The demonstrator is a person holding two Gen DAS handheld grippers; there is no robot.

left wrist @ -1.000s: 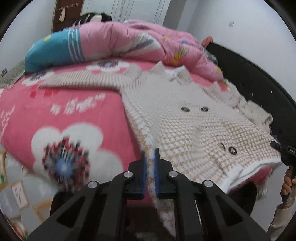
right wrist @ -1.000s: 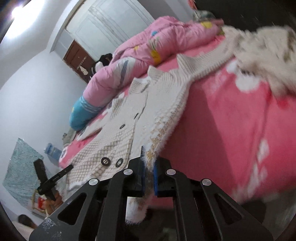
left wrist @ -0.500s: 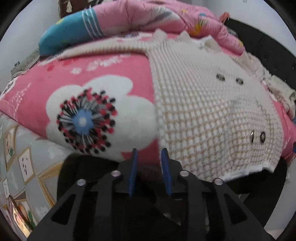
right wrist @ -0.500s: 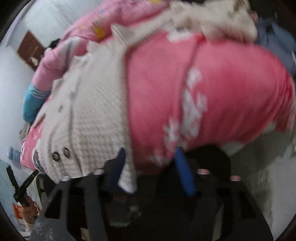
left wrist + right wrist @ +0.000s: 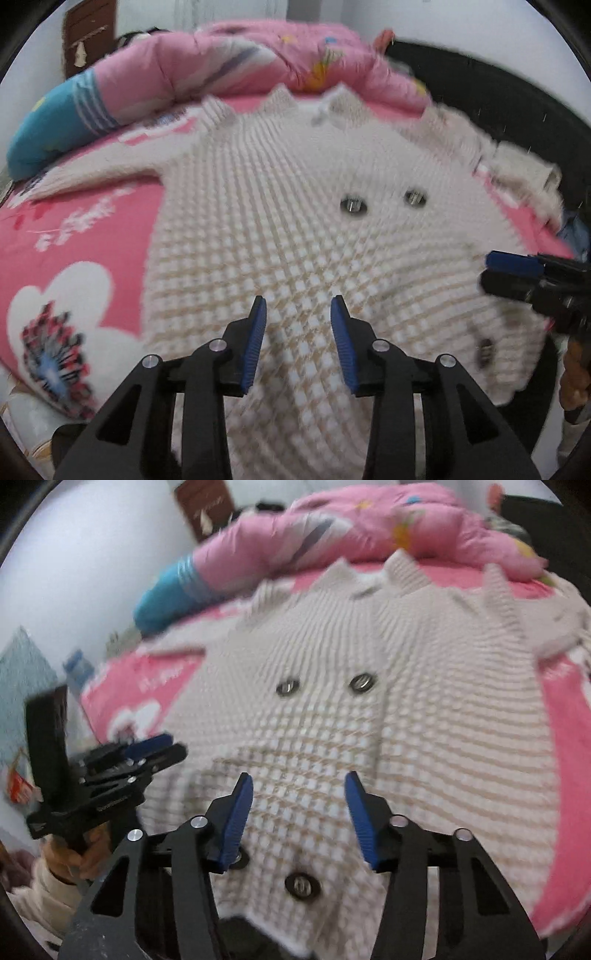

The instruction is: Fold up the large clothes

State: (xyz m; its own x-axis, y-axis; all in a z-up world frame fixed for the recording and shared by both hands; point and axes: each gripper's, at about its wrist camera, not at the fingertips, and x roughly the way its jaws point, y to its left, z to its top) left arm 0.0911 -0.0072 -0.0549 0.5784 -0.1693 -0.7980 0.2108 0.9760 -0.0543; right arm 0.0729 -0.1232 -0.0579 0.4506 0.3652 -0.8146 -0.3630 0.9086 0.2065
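With both the left gripper and right gripper spread wide and empty, the cardigan, seemingly overhanging the bed, could be dragged askew.

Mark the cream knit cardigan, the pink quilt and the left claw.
cream knit cardigan [image 5: 295, 236], left wrist view, mid front panel
rolled pink quilt [image 5: 351, 528], right wrist view, top of roll
left claw [image 5: 297, 341], left wrist view, midway between open blue fingertips

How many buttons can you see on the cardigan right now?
4: two side by side mid-chest, two near the hem, the second partly hidden behind the right hand-held gripper. More may be hidden.
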